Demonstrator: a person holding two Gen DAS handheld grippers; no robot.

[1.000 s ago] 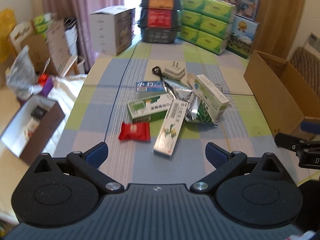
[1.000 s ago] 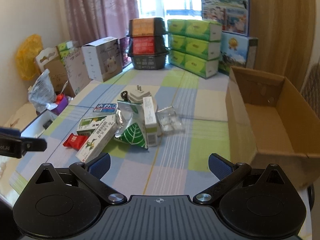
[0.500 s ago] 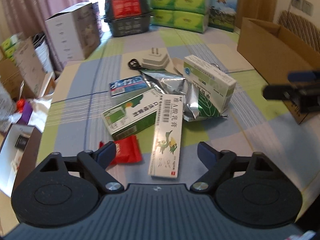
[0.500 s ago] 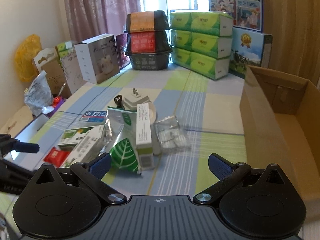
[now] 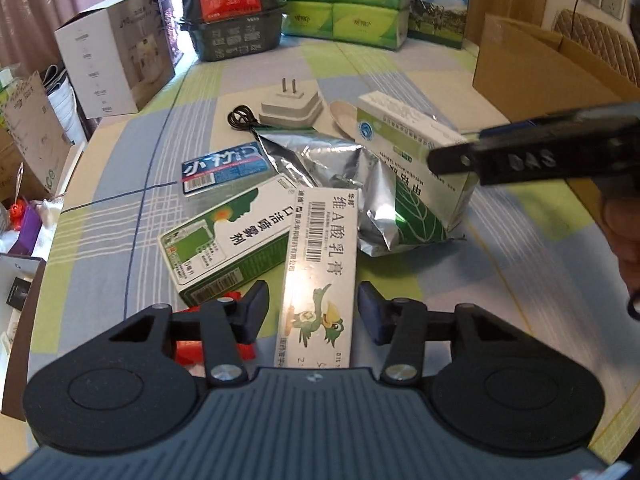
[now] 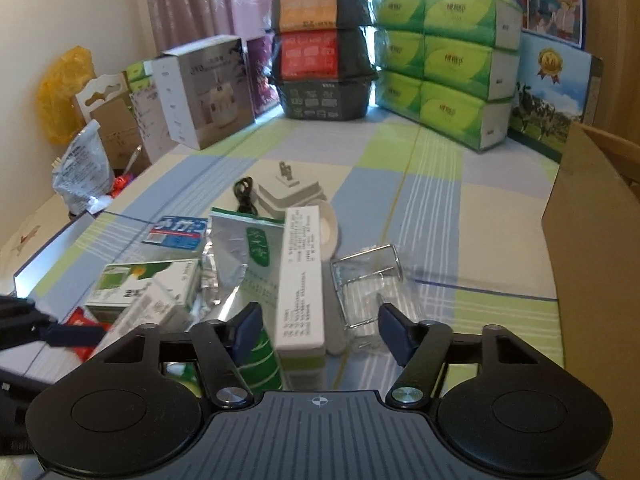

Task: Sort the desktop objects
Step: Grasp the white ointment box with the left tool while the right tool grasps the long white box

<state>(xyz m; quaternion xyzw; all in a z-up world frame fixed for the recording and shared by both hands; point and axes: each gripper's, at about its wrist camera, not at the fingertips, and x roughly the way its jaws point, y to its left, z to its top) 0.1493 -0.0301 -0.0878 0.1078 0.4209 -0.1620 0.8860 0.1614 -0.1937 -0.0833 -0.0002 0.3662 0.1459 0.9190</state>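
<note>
We are bringing both tongs down to the pile, and they are much closer to it now than a second ago. The pile is sitting in the middle of the counter [image 5: 120,248].

On the left, our left tongs [image 5: 312,312] are closing in. A moment ago they were wide open above the counter. Now the two pads are sitting on each side of the long white box [image 5: 320,264], with a small gap on both sides. They are not squeezing it yet. The red packet [image 5: 192,350] is lying under the left pad, and the green box [image 5: 224,248] is touching the long white box.

On the right, our right tongs [image 6: 320,326] are also lower and partly open. The tall white box [image 6: 301,276] is standing between the pads, untouched. The foil bag [image 6: 244,256] is leaning on its left side and the clear packet [image 6: 368,280] is lying on its right.

We think both tongs are getting ready to grab a box. The brown carton [image 6: 592,216] is waiting on the right, perhaps for the sorted things.
</note>
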